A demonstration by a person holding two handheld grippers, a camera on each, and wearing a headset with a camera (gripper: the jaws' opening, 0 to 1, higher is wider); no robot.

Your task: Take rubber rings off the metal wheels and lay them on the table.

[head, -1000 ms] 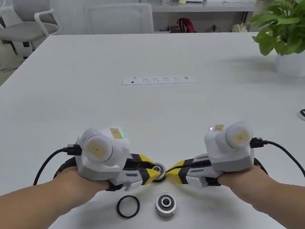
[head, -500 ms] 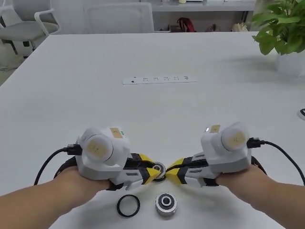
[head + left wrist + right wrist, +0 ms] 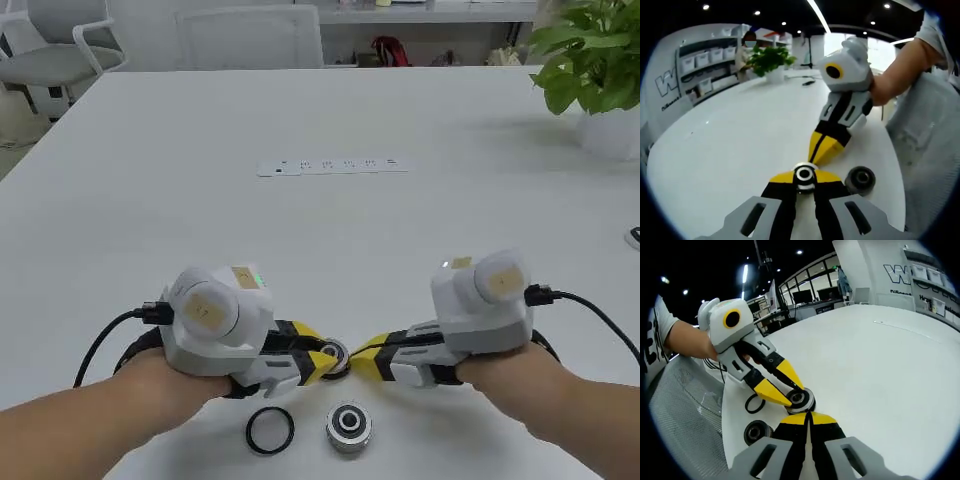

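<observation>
1. Left gripper (image 3: 318, 362): my jaws are clamped on a small silver metal wheel (image 3: 333, 357), held low over the white table (image 3: 320, 240).
2. Right gripper (image 3: 362, 360): my jaws are narrowed to a slit at the wheel's rim; I cannot tell whether they pinch its ring.
3. Loose black rubber ring (image 3: 270, 431): lies on the table beside a second metal wheel (image 3: 348, 425).
4. Step: stripping the held wheel. Next, I judge, a steady outward pull with the right gripper.

Metal wheel (image 3: 334, 353) between the tips of the left hand-held gripper (image 3: 322, 363) and right hand-held gripper (image 3: 362, 358), near the tabletop (image 3: 200, 210) front edge, second wheel (image 3: 348, 425) just before them, rubber ring (image 3: 249, 432) left of it, power strip (image 3: 332, 166) well behind, plant (image 3: 590, 60) far right.
</observation>
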